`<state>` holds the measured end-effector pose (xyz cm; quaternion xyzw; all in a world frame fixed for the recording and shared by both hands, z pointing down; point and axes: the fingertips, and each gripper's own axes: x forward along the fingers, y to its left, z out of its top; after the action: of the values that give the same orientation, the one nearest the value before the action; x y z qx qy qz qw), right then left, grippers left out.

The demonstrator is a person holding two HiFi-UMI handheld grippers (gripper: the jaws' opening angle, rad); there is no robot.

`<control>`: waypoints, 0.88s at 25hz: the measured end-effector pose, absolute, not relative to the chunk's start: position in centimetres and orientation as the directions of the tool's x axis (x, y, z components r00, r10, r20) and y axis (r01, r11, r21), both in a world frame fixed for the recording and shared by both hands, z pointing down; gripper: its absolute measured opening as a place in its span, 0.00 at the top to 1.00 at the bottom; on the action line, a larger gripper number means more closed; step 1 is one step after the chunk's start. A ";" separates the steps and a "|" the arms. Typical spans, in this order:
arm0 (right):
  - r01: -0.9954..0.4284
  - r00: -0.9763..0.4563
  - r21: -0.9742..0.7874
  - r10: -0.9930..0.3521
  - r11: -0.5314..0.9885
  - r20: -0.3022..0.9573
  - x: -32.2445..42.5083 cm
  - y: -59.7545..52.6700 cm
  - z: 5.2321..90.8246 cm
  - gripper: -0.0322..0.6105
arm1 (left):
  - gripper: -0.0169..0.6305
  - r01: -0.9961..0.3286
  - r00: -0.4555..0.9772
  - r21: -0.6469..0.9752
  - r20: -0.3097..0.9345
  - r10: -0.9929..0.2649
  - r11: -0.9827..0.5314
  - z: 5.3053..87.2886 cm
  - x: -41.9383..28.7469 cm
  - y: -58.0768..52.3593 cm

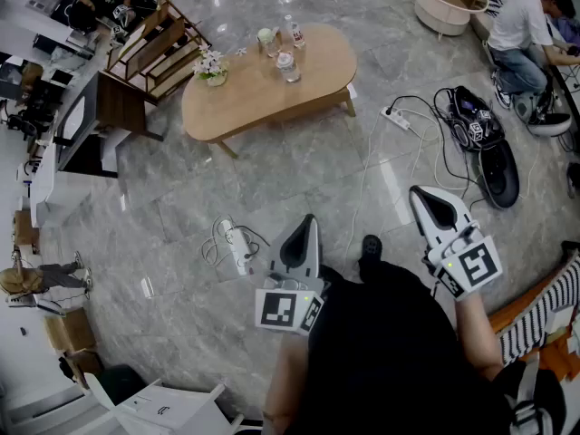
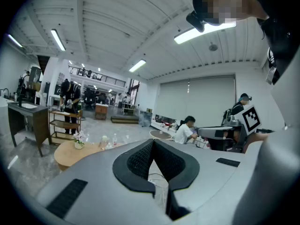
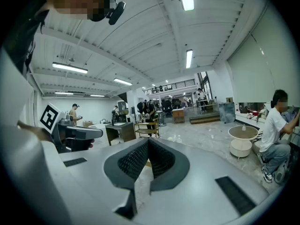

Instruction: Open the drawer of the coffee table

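Wooden oval coffee table (image 1: pixel 263 93) at upper centre of head view, standing on grey marble floor (image 1: pixel 272 179). Drawer front not discernible from this angle. Flower pot (image 1: pixel 212 69) and bottles (image 1: pixel 288 64) on tabletop. Left gripper (image 1: pixel 306 227) at lower centre, right gripper (image 1: pixel 426 199) at lower right. Both well apart from table, tips toward it. Both jaw pairs pressed together, nothing between. White power strip (image 1: pixel 239 246) on floor just left of left gripper.
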<state>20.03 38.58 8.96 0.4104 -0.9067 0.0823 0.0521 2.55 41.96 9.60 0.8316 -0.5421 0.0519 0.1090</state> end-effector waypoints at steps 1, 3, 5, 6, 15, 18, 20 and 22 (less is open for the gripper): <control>-0.749 -0.662 -0.106 -0.731 0.654 0.165 19.7 38.7 9.1 0.93 | 0.95 -0.917 0.396 0.129 0.207 -0.895 -0.376 9.6 2.3 42.3; -0.741 -0.670 -0.103 -0.723 0.663 0.168 19.2 38.8 9.2 0.93 | 0.95 -0.926 0.376 0.134 0.211 -0.902 -0.354 9.7 1.7 42.8; -0.734 -0.678 -0.101 -0.715 0.672 0.167 18.8 38.9 9.2 0.93 | 0.95 -0.932 0.360 0.135 0.217 -0.908 -0.337 9.9 1.1 43.1; -0.730 -0.682 -0.099 -0.712 0.676 0.167 18.7 38.9 9.2 0.93 | 0.95 -0.934 0.353 0.136 0.221 -0.909 -0.330 10.2 0.9 43.2; -0.722 -0.692 -0.155 -0.710 0.674 0.133 19.2 36.9 8.7 0.93 | 0.95 -0.949 0.313 0.114 0.231 -0.921 -0.294 10.0 -0.1 42.0; -0.734 -0.678 -0.160 -0.721 0.660 0.143 20.0 36.1 8.9 0.93 | 0.95 -0.955 0.293 0.116 0.247 -0.924 -0.272 10.3 -0.4 41.5; -0.751 -0.660 -0.175 -0.733 0.637 0.162 20.6 35.6 9.6 0.93 | 0.95 -0.956 0.290 0.124 0.259 -0.921 -0.265 10.7 -0.5 41.4; -0.764 -0.644 -0.196 -0.744 0.615 0.176 21.2 35.0 10.2 0.93 | 0.95 -0.955 0.294 0.129 0.272 -0.916 -0.268 11.2 -0.4 41.2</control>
<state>21.16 35.03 10.20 0.4201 -0.8977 0.1271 0.0388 -0.45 41.17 11.17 0.7931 -0.5897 0.0713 0.1346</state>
